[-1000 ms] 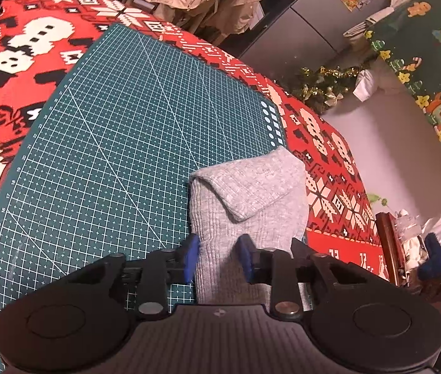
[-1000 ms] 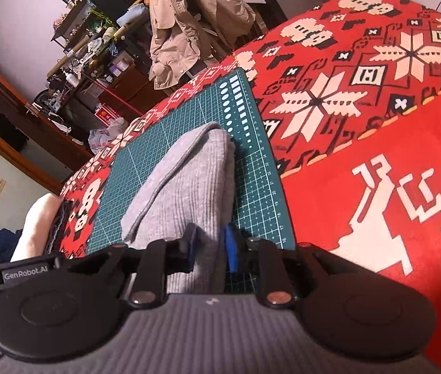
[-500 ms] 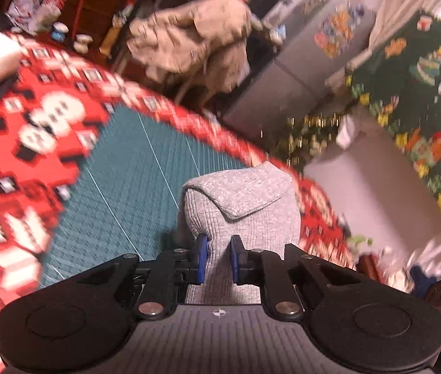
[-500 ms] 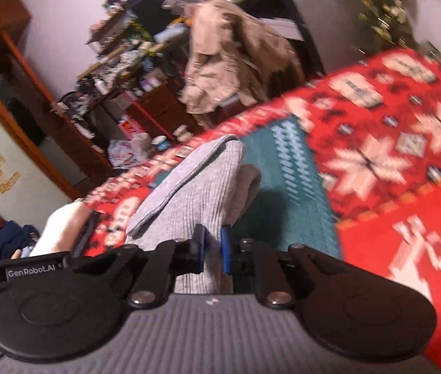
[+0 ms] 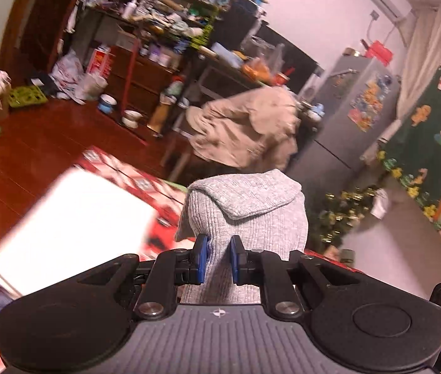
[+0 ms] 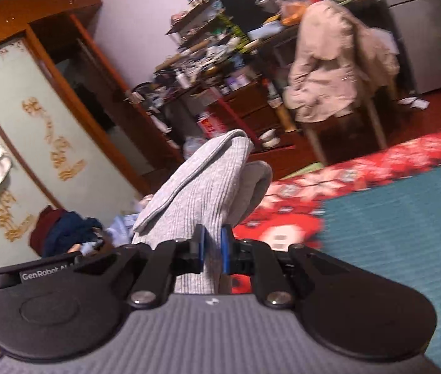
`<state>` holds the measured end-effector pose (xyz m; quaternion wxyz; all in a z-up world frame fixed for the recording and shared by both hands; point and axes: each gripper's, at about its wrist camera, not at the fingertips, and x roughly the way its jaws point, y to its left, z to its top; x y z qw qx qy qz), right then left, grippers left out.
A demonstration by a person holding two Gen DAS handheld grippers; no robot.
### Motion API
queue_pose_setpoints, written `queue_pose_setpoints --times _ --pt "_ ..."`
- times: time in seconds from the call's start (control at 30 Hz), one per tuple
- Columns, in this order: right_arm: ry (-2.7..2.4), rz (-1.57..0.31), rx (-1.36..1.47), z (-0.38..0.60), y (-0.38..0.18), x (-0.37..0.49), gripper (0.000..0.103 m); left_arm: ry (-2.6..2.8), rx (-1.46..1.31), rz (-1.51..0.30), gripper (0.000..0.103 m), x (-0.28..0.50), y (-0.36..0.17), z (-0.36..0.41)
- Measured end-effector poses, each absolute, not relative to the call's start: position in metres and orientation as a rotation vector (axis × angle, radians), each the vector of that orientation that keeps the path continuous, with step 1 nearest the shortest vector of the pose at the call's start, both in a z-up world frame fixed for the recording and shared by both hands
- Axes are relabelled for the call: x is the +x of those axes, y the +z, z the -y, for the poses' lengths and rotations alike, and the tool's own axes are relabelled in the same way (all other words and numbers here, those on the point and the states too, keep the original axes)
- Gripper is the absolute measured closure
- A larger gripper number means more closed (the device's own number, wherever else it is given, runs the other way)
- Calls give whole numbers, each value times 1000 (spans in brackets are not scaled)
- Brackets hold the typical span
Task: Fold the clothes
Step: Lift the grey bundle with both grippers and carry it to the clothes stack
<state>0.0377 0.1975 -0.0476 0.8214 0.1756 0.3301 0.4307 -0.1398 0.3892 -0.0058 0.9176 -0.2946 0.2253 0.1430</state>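
Both grippers hold the same grey knitted garment point(image 5: 245, 215), and it is up in the air, above the worktop point(image 6: 401, 218) with its red patterned cloth point(image 6: 298, 187) and green cutting mat point(image 6: 407, 233). The left gripper point(image 5: 219, 263) has its blue fingers point(image 5: 202, 258) squeezed on one part of the near edge of the bundle, with grey cloth bunched between them. The right gripper point(image 6: 212, 252) has its fingers point(image 6: 201, 249) pinched close together on another part of the edge. The garment is already folded into a small thick bundle, with a flap lying over the top. It sticks out in front of both grippers and does not hang loose. I think the step in hand is carrying the folded bundle, not making a new fold. A blurry white folded thing point(image 5: 74, 227) lies on the red cloth to the left, and it may be a stack to put it on, but I cannot be sure. The next move needs both hands to travel together so the folds do not slip open. Then the bundle should come down flat, and the fingers should let go only when it rests on something
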Motion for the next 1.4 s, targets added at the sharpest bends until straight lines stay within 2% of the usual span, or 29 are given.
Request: queue_pose_setpoints --times 0.33,0.5,0.77,0.87,0.9,0.93,0.97,1.0,1.07,1.13,1.4 --pt "997 -766 366 -334 -47 10 92 366 -574 -547 89 -145 -15 -483" --pt "988 -796 347 -364 -65 18 92 378 -596 -585 89 -138 -32 -516" --pt "952 -871 330 -380 -108 43 91 395 -613 -659 87 -118 -71 -528" --pt "971 -903 385 -372 -121 60 84 388 -646 -661 83 -120 -72 -532" --pt "978 -915 408 -370 -124 66 80 391 -656 -664 78 -121 -72 -534" --pt "986 -926 431 -367 -128 71 72 391 -664 -671 73 -122 -71 -535" --pt "990 -932 451 -364 -131 77 65 390 -673 -678 73 -123 -71 -537" --pt "990 -928 466 -358 -132 84 62 385 -676 -682 71 -125 -69 -539" --pt "985 -932 519 -348 -135 101 43 377 -683 -689 70 -128 -64 -542" --pt "966 -956 608 -340 -141 125 35 376 -680 -684 64 -129 -59 -547" --pt "944 -1190 888 -358 -192 210 29 332 -796 -665 61 -100 -54 -576"
